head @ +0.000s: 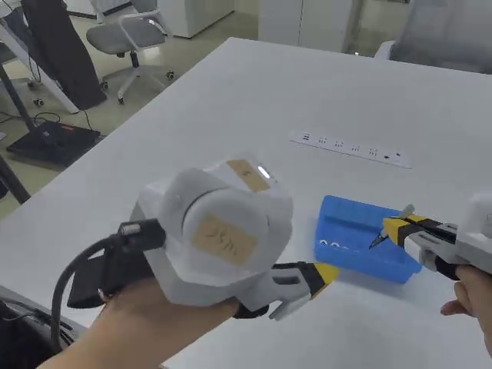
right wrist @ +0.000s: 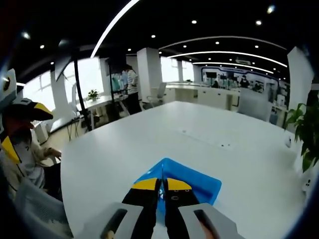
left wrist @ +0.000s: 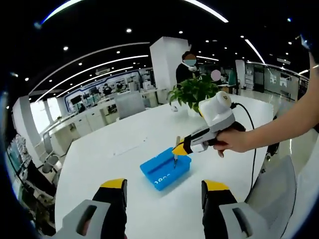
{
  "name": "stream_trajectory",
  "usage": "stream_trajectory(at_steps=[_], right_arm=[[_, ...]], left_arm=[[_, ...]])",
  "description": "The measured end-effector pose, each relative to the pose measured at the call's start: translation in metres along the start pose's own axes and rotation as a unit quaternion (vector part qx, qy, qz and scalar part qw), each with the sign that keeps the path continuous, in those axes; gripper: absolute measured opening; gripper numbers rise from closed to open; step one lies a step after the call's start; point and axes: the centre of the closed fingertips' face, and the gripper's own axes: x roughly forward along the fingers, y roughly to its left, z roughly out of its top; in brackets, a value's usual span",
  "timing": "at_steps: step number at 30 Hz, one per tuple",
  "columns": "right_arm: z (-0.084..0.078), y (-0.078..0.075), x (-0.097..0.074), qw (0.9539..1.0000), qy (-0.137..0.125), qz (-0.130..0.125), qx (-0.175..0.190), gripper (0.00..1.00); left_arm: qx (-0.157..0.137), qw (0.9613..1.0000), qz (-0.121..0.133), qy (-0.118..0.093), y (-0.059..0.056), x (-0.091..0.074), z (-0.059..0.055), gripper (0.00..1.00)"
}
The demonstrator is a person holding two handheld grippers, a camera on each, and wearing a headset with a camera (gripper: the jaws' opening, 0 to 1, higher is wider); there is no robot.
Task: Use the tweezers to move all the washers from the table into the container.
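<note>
A blue container sits on the white table, with small pale washers along its near inside edge. My right gripper is shut on the metal tweezers, whose tip points down into the container. In the right gripper view its jaws are pressed together above the blue container. My left gripper stands open with nothing between its fingers, a short way back from the container. In that view the tweezers hang over the tray.
A white power strip lies on the table beyond the container. The table edge runs along the left, with office chairs on the floor past it. A potted plant stands at the table's far end, with people behind it.
</note>
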Motion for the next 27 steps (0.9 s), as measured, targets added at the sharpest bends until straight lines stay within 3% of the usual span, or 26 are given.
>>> stream_trajectory(at_steps=[5,7,9,11,13,16,21,22,23,27], right_arm=[[0.004,0.031,-0.023,0.9964,0.013,0.05,-0.068,0.0],[0.001,0.041,-0.03,0.9931,0.026,0.064,-0.096,0.0],[0.002,0.05,-0.036,0.9915,0.023,0.075,-0.103,0.0],[-0.002,0.061,-0.043,0.9875,0.036,0.098,-0.118,0.0],[-0.013,0.072,-0.049,0.9802,0.064,0.126,-0.139,0.01],[-0.024,0.08,-0.056,0.9723,0.085,0.144,-0.163,0.01],[-0.037,0.093,-0.066,0.9619,0.108,0.164,-0.19,0.01],[-0.04,0.095,-0.067,0.9592,0.113,0.167,-0.198,0.01],[-0.045,0.097,-0.069,0.9537,0.125,0.173,-0.212,0.01],[-0.059,0.106,-0.074,0.9419,0.148,0.185,-0.239,0.01]], left_arm=[[0.034,0.9986,-0.039,-0.007,-0.01,0.009,0.012,0.41],[0.048,0.9968,-0.063,-0.002,-0.018,0.015,0.012,0.36],[0.064,0.9945,-0.082,0.006,-0.025,0.021,0.009,0.33],[0.086,0.9917,-0.095,0.013,-0.031,0.026,0.006,0.29],[0.099,0.9897,-0.102,0.017,-0.035,0.029,0.005,0.26],[0.119,0.9829,-0.139,0.021,-0.052,0.035,0.006,0.22],[0.177,0.9642,-0.194,0.033,-0.076,0.039,0.001,0.1],[0.183,0.9609,-0.205,0.038,-0.08,0.04,-0.002,0.09],[0.182,0.959,-0.213,0.042,-0.083,0.04,-0.004,0.09],[0.195,0.9477,-0.248,0.05,-0.097,0.04,-0.013,0.09]])
